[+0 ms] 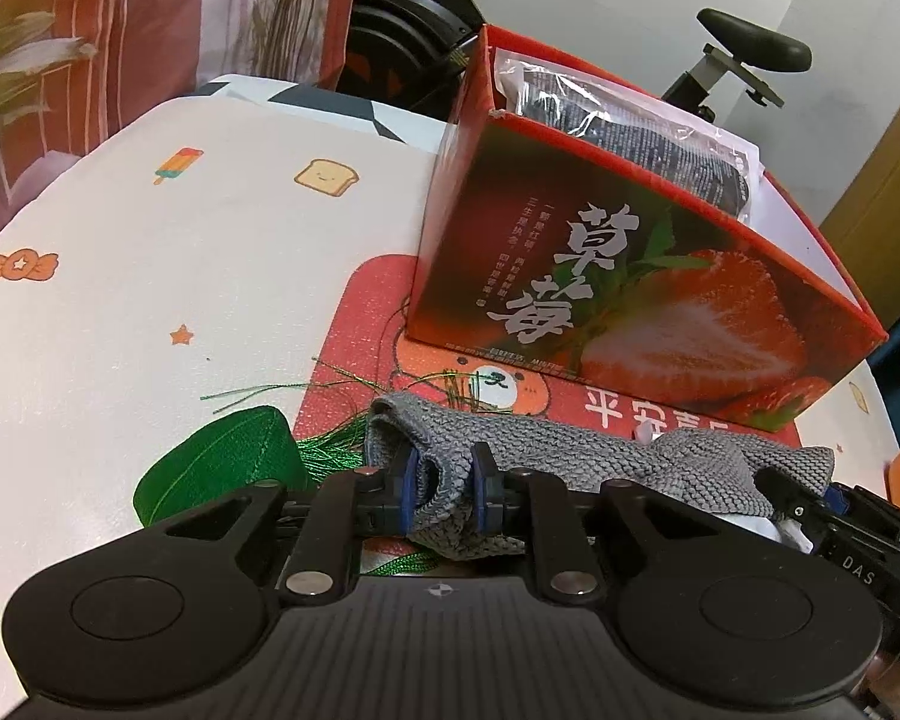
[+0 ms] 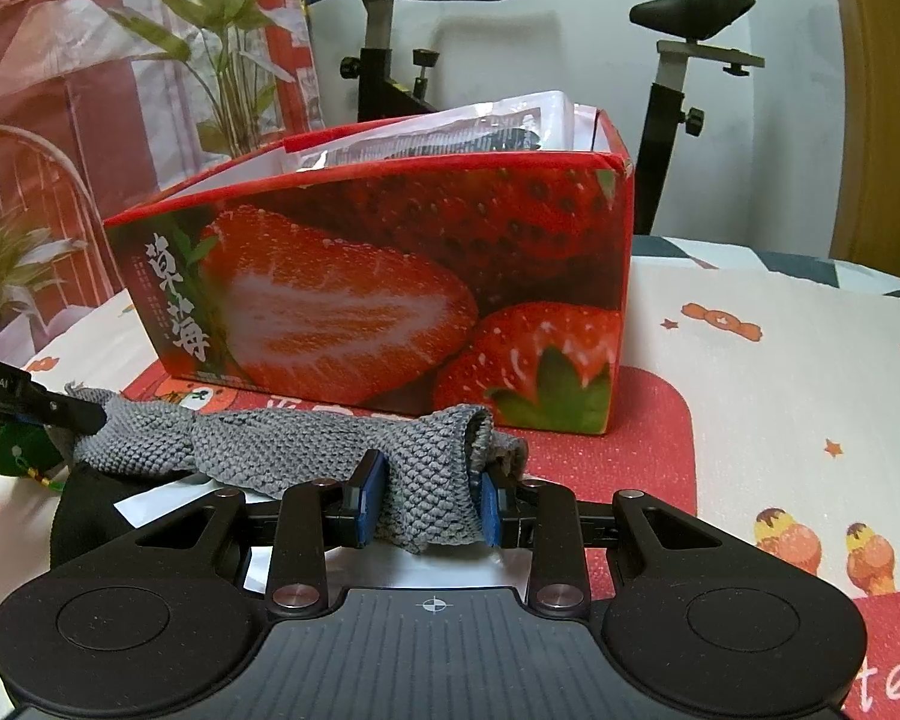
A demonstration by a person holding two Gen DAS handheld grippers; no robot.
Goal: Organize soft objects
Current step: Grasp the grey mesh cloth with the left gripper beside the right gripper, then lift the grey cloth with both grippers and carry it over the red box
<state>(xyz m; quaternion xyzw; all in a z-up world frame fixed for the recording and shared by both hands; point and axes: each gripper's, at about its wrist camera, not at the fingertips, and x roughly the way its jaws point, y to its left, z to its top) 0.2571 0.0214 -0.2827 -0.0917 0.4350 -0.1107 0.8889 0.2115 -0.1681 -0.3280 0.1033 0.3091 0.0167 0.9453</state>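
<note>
- While both grippers share one grey knitted cloth (image 1: pixel 570 456), the left gripper (image 1: pixel 444 483) at lower centre of its view pinches a bunched end between blue pads, and the right gripper (image 2: pixel 429 507) pinches the other end the same way.
- Judging from the loose weave, a sideways pull could slip the yarn out of either pinch, or the sagging middle could snag.
- Just left of the left gripper lies a green satin pouch (image 1: pixel 222 468) with glittery tassel threads; these could catch on the cloth and be dragged along.
- Under the cloth lies a red cartoon mat (image 2: pixel 630 450), pebbled in texture, on a printed sheet (image 1: pixel 180 252).
- Beyond, at right centre, stands a glossy cardboard strawberry box (image 1: pixel 630 276), open-topped, already holding a crinkly plastic packet (image 1: pixel 624 120); lifting too low could knock its rim.
</note>
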